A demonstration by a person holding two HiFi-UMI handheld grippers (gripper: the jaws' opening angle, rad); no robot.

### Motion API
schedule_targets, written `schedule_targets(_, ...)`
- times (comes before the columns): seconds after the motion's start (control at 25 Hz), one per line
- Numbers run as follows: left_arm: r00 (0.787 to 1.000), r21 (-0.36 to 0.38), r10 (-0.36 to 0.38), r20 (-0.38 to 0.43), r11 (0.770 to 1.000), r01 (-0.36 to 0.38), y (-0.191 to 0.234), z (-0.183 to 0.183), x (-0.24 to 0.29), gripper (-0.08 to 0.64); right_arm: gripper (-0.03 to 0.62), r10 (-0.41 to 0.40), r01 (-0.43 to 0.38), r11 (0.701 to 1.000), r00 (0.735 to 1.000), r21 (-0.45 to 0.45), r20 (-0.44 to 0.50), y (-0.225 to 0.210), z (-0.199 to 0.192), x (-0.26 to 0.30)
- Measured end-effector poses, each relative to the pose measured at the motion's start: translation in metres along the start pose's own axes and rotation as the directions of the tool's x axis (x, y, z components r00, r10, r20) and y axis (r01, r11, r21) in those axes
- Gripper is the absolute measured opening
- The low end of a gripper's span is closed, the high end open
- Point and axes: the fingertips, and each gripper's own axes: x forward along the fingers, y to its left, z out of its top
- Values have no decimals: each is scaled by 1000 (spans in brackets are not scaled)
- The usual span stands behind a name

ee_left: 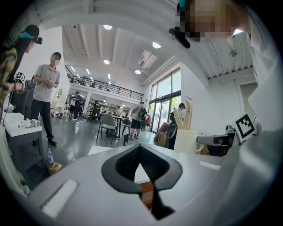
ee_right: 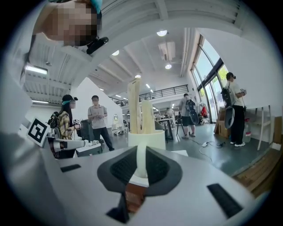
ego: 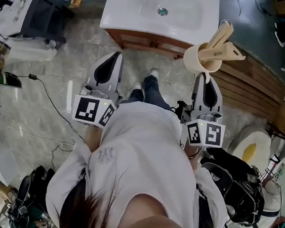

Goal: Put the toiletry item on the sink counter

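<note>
Head view, left to right. Left gripper (ego: 118, 55): jaws closed tip to tip, nothing between them; its hand is hidden under the person's white shirt. Counter (ego: 122, 16): white, basin in the middle, far edge cut off by the frame, wooden cabinet below. Cup (ego: 200, 60): cream, held in the air just right of the counter's near corner, not on it; two tall flat pieces inside, kind unclear. Right gripper (ego: 203, 77): jaws clamped on a narrow cream part of the cup, wall or handle unclear; tips hidden beneath it.
</note>
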Motion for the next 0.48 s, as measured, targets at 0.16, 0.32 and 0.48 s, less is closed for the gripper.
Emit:
schedule_targets(0.16, 1000, 12, 20, 14, 1000, -21, -1, 7, 22, 8, 38, 32, -32, 999, 999, -11, 4, -15, 4, 22)
schedule_targets(0.32, 999, 21, 38, 37, 999, -39, -4, 13, 50, 8, 38, 59, -59, 998, 998, -21, 11, -36, 8, 44)
schedule_targets(0.48, 997, 24, 57, 62, 998, -58, -11, 18, 81, 8, 38, 80, -79, 996, 997, -36, 16, -62, 12, 64)
